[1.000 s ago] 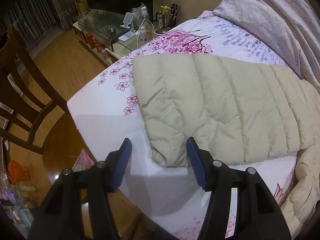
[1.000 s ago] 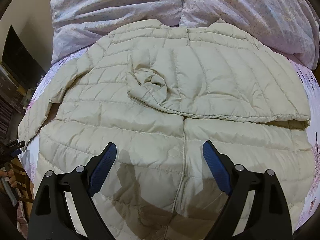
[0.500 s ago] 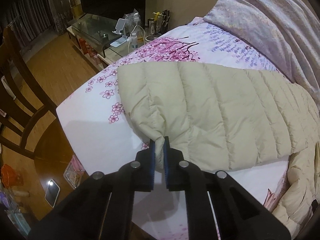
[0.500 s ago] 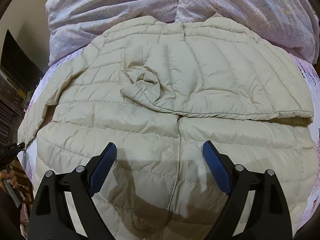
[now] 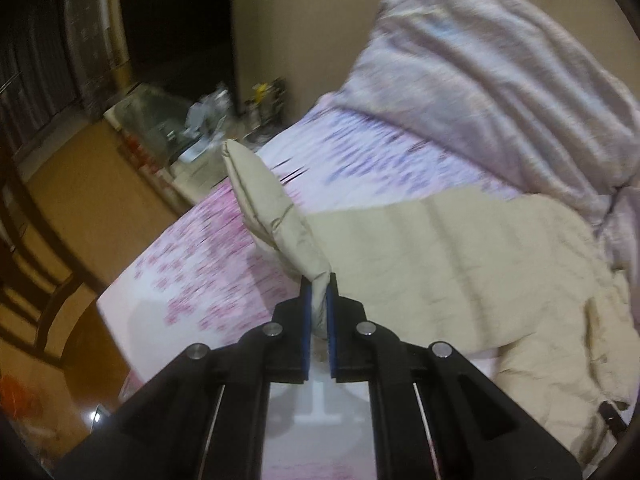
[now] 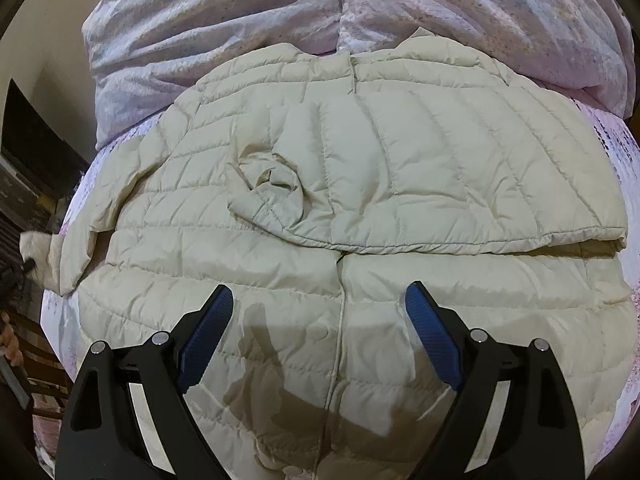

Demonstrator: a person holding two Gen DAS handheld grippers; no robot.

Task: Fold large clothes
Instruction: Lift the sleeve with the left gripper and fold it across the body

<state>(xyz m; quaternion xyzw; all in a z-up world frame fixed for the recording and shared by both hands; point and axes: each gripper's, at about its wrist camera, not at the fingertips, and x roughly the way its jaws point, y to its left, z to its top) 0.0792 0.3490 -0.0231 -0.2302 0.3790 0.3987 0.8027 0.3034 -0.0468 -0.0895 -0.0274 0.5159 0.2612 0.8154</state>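
Observation:
A beige quilted down jacket [image 6: 360, 208] lies spread on the bed, front up, its right sleeve folded across the chest. My left gripper [image 5: 319, 292] is shut on the cuff end of the left sleeve [image 5: 276, 216], which is lifted off the sheet and stands up in a fold. In the right wrist view that raised sleeve [image 6: 52, 256] shows at the far left edge. My right gripper [image 6: 320, 304] hovers open above the jacket's lower front, astride the zip line, with nothing between its fingers.
The bed has a white sheet with pink blossoms [image 5: 192, 264]. A lilac duvet [image 6: 280, 12] is bunched at the head. Left of the bed are a wooden floor, a dark chair [image 5: 36, 248], and a cluttered glass side table [image 5: 180, 128].
My left gripper closed on the sleeve's cuff end, then rose and lifted it off the sheet. The right gripper stayed open over the jacket's lower front.

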